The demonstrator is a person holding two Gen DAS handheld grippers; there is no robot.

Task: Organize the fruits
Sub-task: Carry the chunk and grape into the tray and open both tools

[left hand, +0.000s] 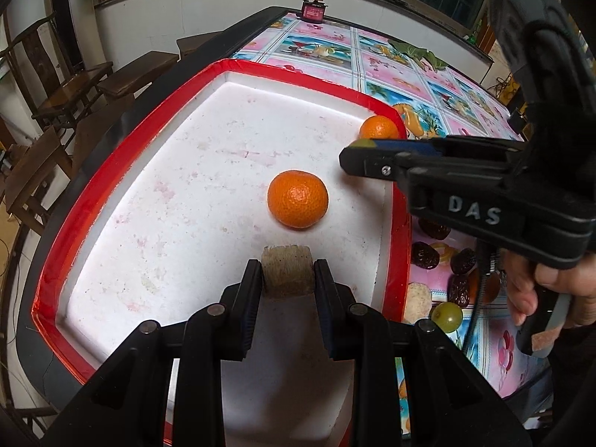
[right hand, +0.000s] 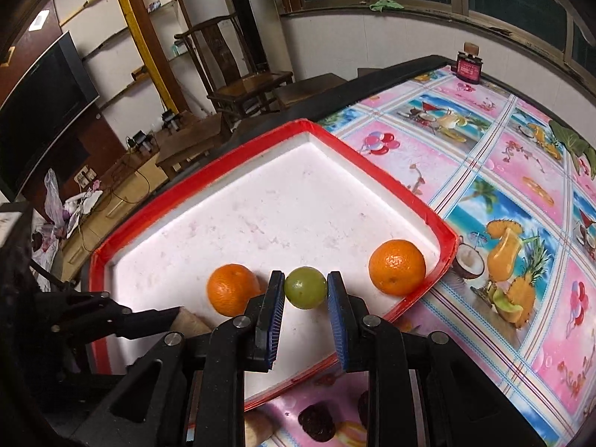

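The left gripper point(left hand: 287, 273) is closed on a tan block point(left hand: 286, 271), pinched between its two fingers over the white floor of the red-rimmed tray point(left hand: 238, 65). Just ahead of the block an orange point(left hand: 298, 199) lies on the tray floor, apart from the fingers. A second orange point(left hand: 379, 127) sits in the tray's far right corner, partly behind the right gripper point(left hand: 354, 156), which reaches in from the right with a hand point(left hand: 540, 290) on its handle.

The right gripper point(right hand: 305, 290) is clamped on a green grape point(right hand: 306, 287), which sits between its blue pads point(right hand: 273, 298) above the tray point(right hand: 376, 177). One orange point(right hand: 232, 289) lies just left of the fingers, the other point(right hand: 397, 267) to their right against the tray's corner wall.

Only the left wrist view shows the loose fruit on the surface point(left hand: 465, 85) beyond the tray's right rim: several dark dates point(left hand: 424, 255), another green grape point(left hand: 447, 316) and a pale piece point(left hand: 418, 301). It does not show the held grape. Only the right wrist view shows that grape; there the left gripper point(right hand: 182, 316) appears at lower left with the block's end point(right hand: 192, 321) at its tip. That view also catches a few dates point(right hand: 316, 424) at its bottom edge and a long stretch of the patterned surface point(right hand: 521, 186).
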